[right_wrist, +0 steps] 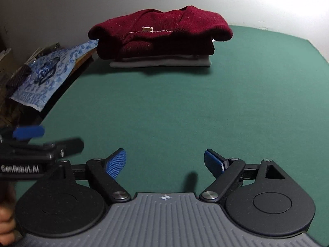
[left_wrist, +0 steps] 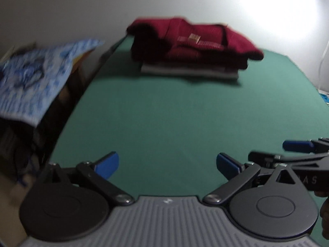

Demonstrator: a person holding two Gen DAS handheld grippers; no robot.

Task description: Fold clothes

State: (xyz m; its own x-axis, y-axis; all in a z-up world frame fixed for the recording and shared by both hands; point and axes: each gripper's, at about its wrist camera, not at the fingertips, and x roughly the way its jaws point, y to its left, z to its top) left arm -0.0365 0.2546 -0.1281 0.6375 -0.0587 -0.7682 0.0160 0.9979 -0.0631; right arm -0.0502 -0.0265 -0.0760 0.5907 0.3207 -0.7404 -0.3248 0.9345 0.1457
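Note:
A folded dark red sweater lies on top of a folded white garment at the far side of the green table. My left gripper hovers open over the near part of the table, with nothing between its blue pads. My right gripper is open too, also over bare green cloth. The right gripper's fingers show at the right edge of the left wrist view. The left gripper's fingers show at the left edge of the right wrist view, blurred.
A blue patterned cloth lies on a cluttered pile past the table's left edge. A white wall stands behind the table. A hand grips the left tool at the lower left.

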